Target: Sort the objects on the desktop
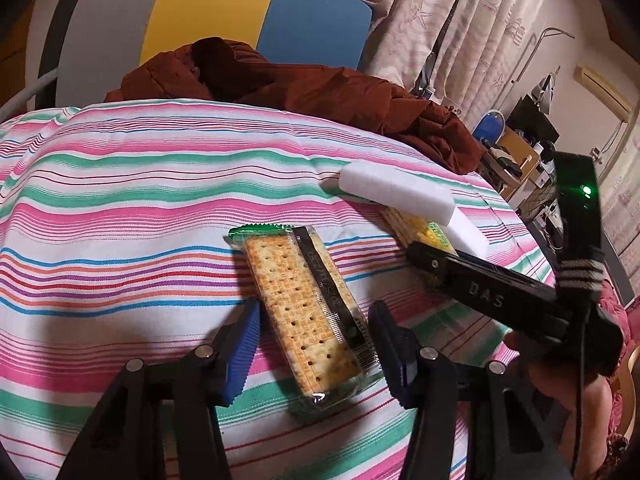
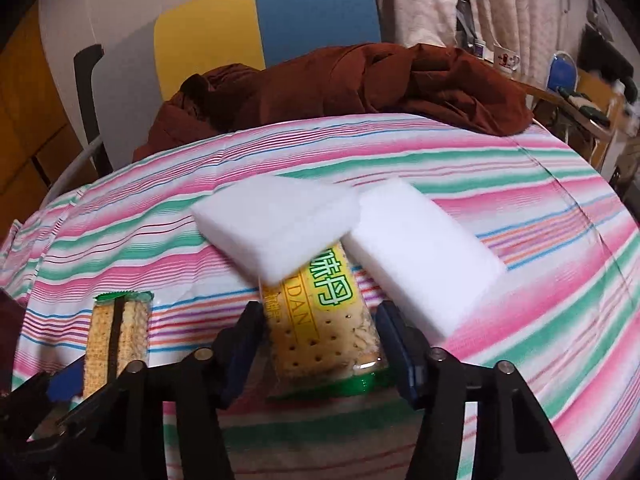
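Observation:
On the striped tablecloth (image 1: 120,208), a clear-wrapped cracker packet (image 1: 308,312) lies slantwise between the blue pads of my left gripper (image 1: 316,344). The pads sit against its long sides, shut on it. My right gripper (image 2: 320,344) is shut on a second cracker packet (image 2: 320,320) with a yellow label and green characters. One white sponge (image 2: 276,228) rests tilted on that packet's far end. A second white sponge (image 2: 424,252) lies just to its right on the cloth. In the left wrist view the right gripper (image 1: 424,264) comes in from the right, and a hand (image 1: 520,344) holds it.
A crumpled brown garment (image 1: 320,92) is heaped along the table's far edge. Behind it stands a chair back (image 1: 256,12) in grey, yellow and blue. Curtains (image 1: 460,20) hang beyond. A cluttered desk (image 1: 516,152) stands past the table's right edge.

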Available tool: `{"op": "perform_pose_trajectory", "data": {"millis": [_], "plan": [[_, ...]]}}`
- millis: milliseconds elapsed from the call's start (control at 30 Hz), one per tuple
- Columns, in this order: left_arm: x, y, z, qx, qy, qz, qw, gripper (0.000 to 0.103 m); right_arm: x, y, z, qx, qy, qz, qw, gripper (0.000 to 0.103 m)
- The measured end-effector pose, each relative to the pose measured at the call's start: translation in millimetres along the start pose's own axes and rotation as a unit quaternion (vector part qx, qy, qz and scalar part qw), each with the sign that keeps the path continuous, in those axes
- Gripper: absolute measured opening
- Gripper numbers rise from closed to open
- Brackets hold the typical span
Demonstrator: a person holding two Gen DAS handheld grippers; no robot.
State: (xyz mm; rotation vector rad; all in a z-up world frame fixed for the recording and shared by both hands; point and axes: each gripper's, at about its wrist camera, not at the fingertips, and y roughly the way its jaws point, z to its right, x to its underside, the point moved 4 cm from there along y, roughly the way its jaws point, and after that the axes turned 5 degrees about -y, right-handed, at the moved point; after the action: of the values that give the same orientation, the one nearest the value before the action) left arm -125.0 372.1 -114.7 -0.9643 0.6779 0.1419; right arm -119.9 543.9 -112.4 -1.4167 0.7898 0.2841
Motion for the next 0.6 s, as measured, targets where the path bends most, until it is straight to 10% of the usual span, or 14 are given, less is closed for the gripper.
{"op": "perform_pose_trajectory", "data": {"millis": [600], "plan": [[35, -44, -22, 0.011, 0.000, 0.005, 0.9999, 0.054, 73, -64, -53, -0.043, 0.008, 0.007, 0.999, 0.050]]}}
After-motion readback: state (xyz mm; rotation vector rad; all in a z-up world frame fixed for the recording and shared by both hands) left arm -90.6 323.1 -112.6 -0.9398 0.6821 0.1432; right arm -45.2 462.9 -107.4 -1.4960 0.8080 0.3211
